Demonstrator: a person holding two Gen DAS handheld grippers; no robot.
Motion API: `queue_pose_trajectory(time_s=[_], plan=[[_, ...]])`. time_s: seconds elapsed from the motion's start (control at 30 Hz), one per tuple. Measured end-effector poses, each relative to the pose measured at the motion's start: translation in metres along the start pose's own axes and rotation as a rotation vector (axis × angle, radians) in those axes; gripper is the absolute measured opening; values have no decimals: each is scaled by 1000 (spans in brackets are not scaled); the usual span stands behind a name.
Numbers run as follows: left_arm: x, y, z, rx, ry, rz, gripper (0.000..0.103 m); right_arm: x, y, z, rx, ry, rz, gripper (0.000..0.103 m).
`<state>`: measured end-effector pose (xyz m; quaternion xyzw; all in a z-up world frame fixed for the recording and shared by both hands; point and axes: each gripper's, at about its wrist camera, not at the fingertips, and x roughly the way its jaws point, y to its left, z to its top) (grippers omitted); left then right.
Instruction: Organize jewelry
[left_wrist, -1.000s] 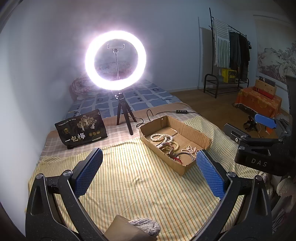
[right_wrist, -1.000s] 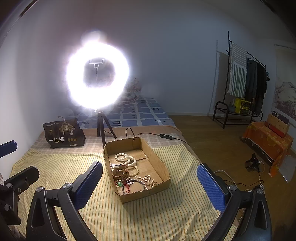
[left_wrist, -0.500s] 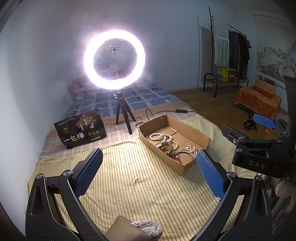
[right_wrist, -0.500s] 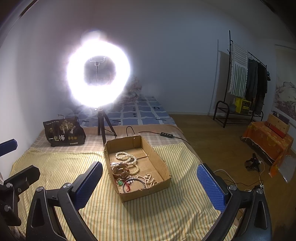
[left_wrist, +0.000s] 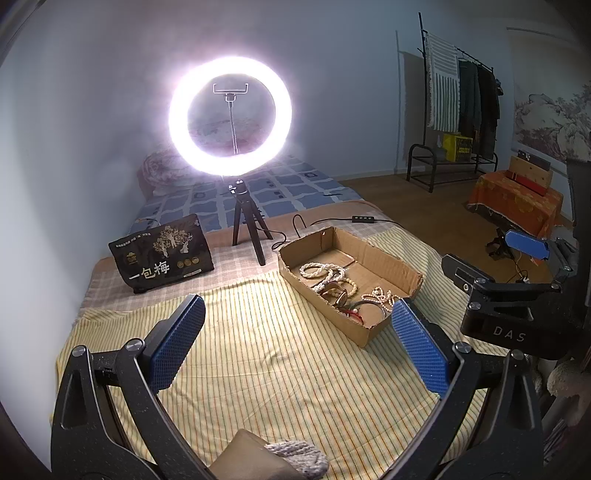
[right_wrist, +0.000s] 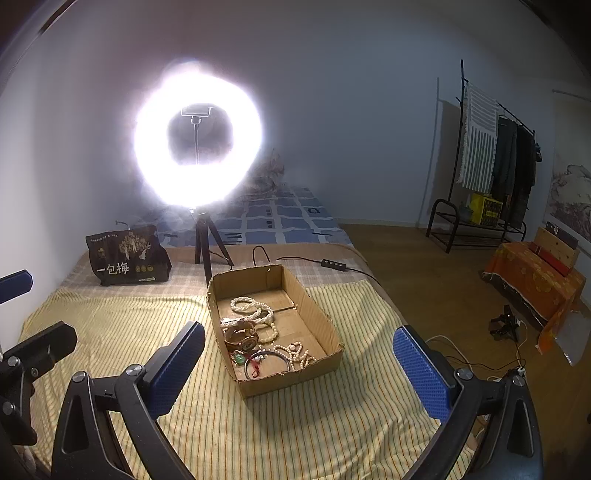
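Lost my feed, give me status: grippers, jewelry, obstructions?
Left gripper and right gripper open, empty. Jewelry heaped in cardboard box on striped cloth. Nothing blocking the box.

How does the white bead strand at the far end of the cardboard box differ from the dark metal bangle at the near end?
The coiled white bead strand is pale, beaded and looped over itself; the thin dark metal bangle is one plain smooth ring. The strand lies beside the brown bracelets; the bangle has a red cord across it. Both lie loose inside the open cardboard box.
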<state>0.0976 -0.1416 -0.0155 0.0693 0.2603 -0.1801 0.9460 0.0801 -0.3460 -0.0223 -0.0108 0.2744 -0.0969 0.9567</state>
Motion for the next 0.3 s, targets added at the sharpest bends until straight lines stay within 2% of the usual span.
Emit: queue_pose_trajectory(time_s=[0.3], plan=[[-2, 2, -2, 1, -24, 27, 103, 2, 3, -2, -4, 7, -2, 103]])
